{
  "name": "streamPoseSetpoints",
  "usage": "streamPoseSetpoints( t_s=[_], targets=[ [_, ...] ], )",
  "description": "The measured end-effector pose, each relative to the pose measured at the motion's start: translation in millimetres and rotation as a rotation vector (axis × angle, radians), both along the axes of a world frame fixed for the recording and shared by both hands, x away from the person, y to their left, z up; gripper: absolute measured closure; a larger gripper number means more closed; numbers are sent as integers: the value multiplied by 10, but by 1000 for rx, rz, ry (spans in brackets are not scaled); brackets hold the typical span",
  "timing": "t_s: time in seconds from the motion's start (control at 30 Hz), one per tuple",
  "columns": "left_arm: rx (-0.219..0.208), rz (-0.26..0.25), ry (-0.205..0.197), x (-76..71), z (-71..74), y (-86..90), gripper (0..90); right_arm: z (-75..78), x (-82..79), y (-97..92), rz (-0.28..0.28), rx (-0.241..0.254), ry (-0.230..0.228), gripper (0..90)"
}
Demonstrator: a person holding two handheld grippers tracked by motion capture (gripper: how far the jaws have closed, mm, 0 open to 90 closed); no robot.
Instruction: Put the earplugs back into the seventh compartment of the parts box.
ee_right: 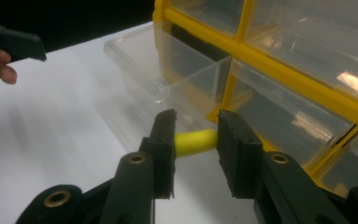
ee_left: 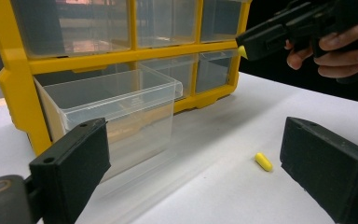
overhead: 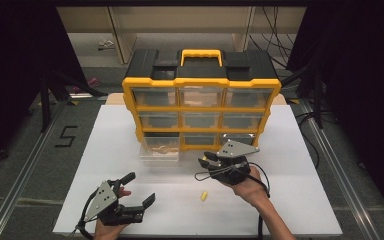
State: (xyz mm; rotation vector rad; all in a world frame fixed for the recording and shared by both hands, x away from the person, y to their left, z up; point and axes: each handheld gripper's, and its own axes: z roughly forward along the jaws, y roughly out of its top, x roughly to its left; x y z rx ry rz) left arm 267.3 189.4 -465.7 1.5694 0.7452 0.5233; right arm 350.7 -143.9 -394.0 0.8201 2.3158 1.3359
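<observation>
My right gripper [ee_right: 196, 133] is shut on a small yellow capsule-shaped piece [ee_right: 195, 142], held crosswise between the pads. It hovers above the table in front of the organizer [overhead: 202, 82], just right of the pulled-out clear drawer [overhead: 159, 148]. In the high view the right gripper [overhead: 205, 161] points left toward that drawer. A second yellow piece [overhead: 204, 195] lies on the white table, also seen as the yellow piece [ee_left: 263, 161] between the jaws of the left gripper view. My left gripper [overhead: 140, 188] rests at the near left, open and with nothing between its jaws.
The yellow and black organizer has rows of clear drawers and a carry handle [overhead: 201, 52]; the bottom-left drawer [ee_left: 116, 105] stands open with pale contents. The white table [overhead: 105, 150] ends near my hands. Cables and dark stands flank it.
</observation>
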Motion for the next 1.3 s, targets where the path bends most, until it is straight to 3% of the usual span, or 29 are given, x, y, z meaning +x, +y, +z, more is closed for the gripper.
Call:
streamPoseSetpoints(
  t_s=[0.3, 0.5, 0.67, 0.77, 1.07, 1.3],
  targets=[
    [-4, 5, 1, 5, 0, 6, 79, 107, 77, 159, 4, 35, -18, 680],
    [1, 5, 5, 8, 0, 12, 79, 130, 131, 273, 17, 20, -18, 683],
    [1, 3, 8, 8, -2, 8, 78, 214, 203, 416, 30, 43, -29, 685],
    [2, 4, 5, 8, -1, 9, 79, 183, 257, 481, 32, 64, -5, 686],
    [0, 5, 5, 8, -1, 19, 79, 67, 384, 730, 25, 69, -5, 686],
    [2, 4, 5, 7, -1, 12, 79, 7, 463, 791, 9, 76, 15, 684]
  ],
)
